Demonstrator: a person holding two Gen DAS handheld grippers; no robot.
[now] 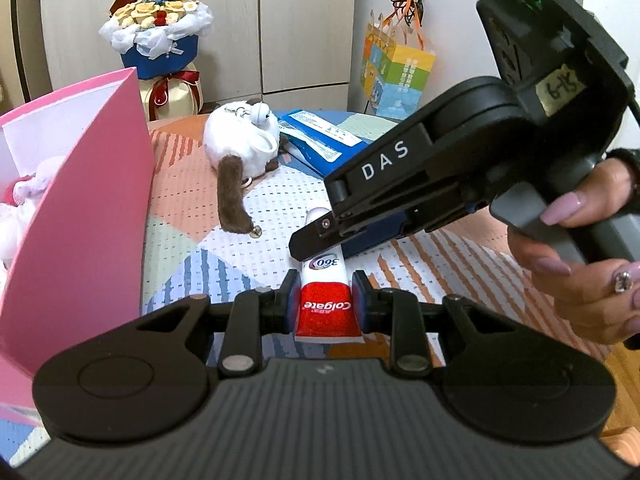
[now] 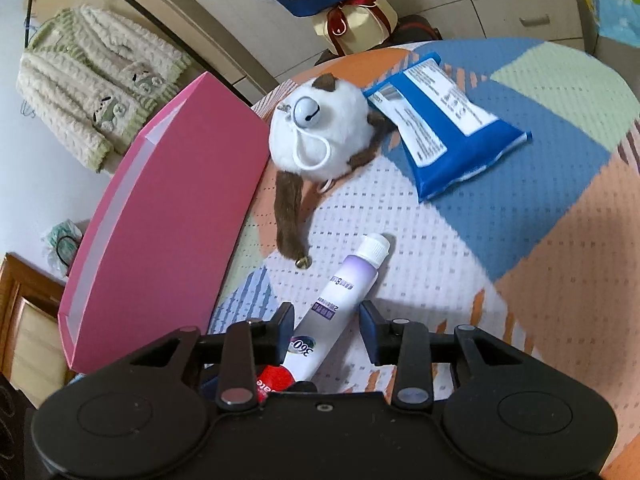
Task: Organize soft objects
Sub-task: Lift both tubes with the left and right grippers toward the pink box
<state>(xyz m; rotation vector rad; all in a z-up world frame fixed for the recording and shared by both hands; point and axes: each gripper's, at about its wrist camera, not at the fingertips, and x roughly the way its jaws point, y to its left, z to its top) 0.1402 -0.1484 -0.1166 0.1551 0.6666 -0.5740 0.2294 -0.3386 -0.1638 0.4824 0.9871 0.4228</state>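
A Colgate toothpaste tube lies across the patterned cloth. My left gripper is shut on its red crimped end, blue pads pressing both sides. My right gripper, held by a hand, reaches in from the right over the tube's white middle. In the right wrist view the tube runs between the right gripper's fingers, leaning toward the left one, with a gap at the right pad; the jaws stand open. A white plush toy with a brown tail and a blue wipes pack lie beyond.
An open pink box stands left of the tube, with soft white and pink toys inside. A bouquet and a colourful gift bag stand at the back. A knitted cardigan hangs at far left.
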